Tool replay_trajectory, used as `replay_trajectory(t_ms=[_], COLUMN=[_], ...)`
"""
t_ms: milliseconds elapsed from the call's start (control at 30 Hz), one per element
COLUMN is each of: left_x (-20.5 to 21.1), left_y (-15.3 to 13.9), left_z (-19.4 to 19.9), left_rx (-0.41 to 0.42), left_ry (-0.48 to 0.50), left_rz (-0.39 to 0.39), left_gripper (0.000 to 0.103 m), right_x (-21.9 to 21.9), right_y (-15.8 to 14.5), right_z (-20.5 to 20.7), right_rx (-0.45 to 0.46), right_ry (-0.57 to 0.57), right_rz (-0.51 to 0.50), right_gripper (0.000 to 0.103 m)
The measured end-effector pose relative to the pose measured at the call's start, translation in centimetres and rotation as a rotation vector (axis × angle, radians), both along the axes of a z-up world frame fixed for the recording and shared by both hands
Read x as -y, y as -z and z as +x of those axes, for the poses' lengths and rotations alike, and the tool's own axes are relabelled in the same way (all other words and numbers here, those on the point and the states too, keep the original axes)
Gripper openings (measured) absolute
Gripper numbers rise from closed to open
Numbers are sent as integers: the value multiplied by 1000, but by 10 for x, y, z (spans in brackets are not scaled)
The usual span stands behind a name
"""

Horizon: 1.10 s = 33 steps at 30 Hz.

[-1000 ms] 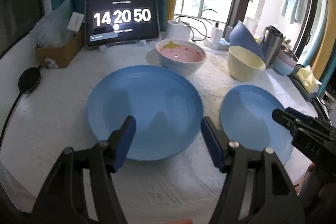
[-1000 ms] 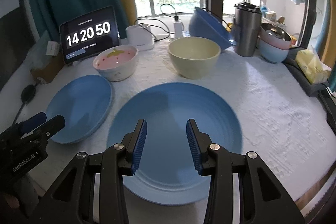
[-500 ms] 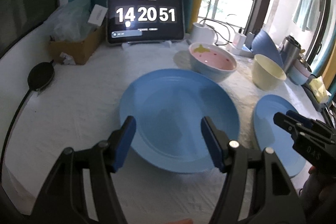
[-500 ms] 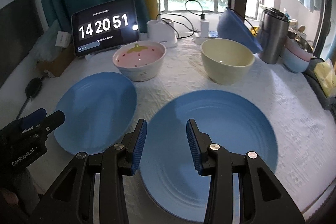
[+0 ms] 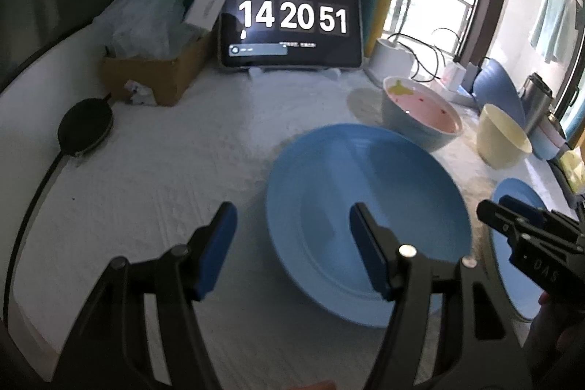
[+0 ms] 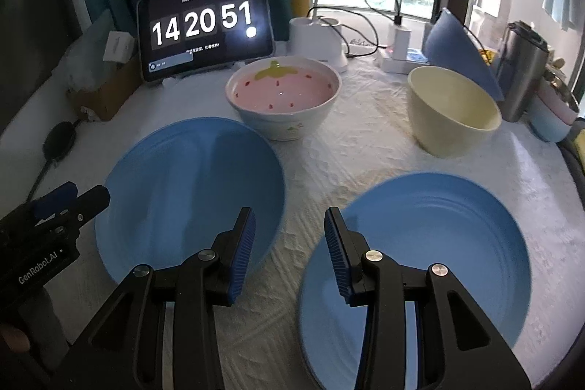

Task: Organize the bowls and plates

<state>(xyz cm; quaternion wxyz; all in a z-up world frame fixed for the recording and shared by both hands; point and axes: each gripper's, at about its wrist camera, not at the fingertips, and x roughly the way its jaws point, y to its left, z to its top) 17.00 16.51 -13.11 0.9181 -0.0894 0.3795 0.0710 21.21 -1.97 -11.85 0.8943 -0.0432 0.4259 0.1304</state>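
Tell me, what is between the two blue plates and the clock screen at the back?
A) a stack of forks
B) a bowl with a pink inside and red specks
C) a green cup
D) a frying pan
B: in the right wrist view, the bowl with a pink inside stands on the white cloth behind the left blue plate and the right blue plate, in front of the clock screen.

left blue plate point(image 6: 190, 185): round, glossy, flat on the white cloth, empty
right blue plate point(image 6: 431, 243): same blue, ridged rings inside, flat, just beside the left one, not touching
strawberry bowl point(image 6: 283, 97): white outside, pink inside with red seeds, upright behind the left plate
cream bowl point(image 6: 451, 112): pale yellow, upright, empty, behind the right plate
blue bowl point(image 6: 457, 50): tipped on its side behind the cream bowl
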Motion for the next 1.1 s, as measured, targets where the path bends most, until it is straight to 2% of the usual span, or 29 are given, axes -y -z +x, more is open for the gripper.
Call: replay_trajectory(t_ms=[633, 800, 933, 1033, 1100], left_x=[-12, -13, -6, -6, -4], left_y=[27, 39, 42, 42, 41], left_z=[27, 31, 30, 29, 28], left_rx=[-76, -127, -118, -115, -115], left_ry=[0, -10, -6, 2, 20], left_rz=[-16, -9, 40, 41, 34], left_gripper=[66, 66, 66, 64, 55], right_x=[-22, -26, -31, -32, -31], right_y=[26, 34, 37, 37, 36], right_z=[33, 36, 35, 34, 33], right_rx=[-91, -124, -124, -111, -111], right_ry=[-7, -15, -44, -49, -53], right_rz=[-31, -52, -58, -67, -78], right_gripper=[42, 42, 41, 41, 38])
